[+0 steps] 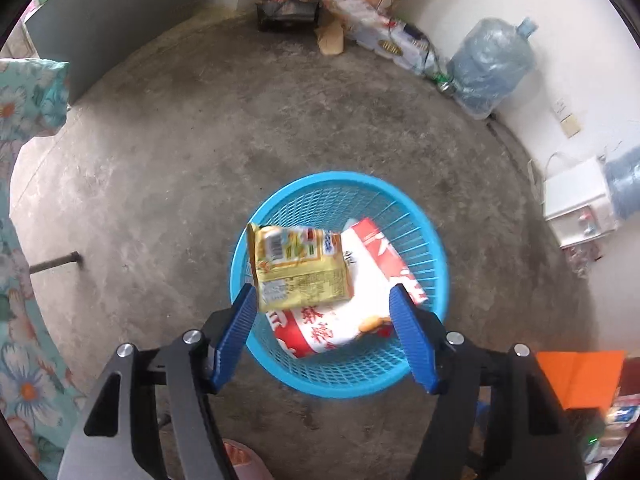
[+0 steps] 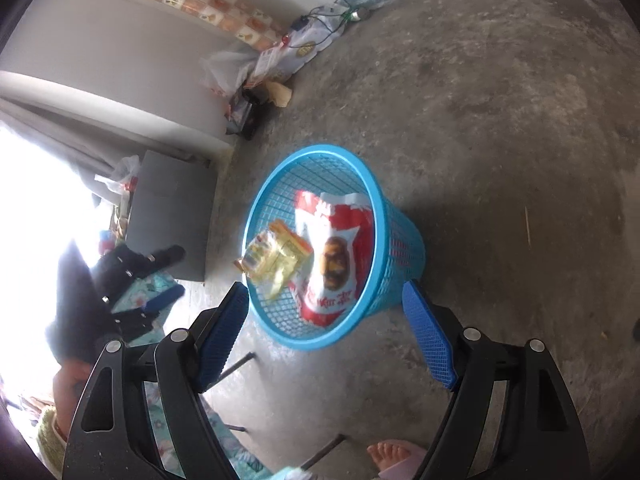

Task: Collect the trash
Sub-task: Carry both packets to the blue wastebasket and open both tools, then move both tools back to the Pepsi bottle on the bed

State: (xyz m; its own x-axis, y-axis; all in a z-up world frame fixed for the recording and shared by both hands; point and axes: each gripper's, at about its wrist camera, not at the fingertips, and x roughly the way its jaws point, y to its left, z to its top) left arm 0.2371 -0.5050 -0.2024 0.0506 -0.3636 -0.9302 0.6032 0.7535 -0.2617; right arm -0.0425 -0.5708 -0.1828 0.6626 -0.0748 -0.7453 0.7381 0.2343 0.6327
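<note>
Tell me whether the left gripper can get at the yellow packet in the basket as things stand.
Probably yes. The left gripper hangs open right above the blue basket, and the yellow packet lies on top of the red and white bag with nothing covering it.

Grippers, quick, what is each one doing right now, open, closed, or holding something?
Left gripper: open, holding nothing; yellow wrapper lies loose over the blue basket.
Right gripper: open, holding nothing.

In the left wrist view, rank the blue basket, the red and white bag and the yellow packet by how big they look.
1. blue basket
2. red and white bag
3. yellow packet, though it sits nearer the camera
</note>
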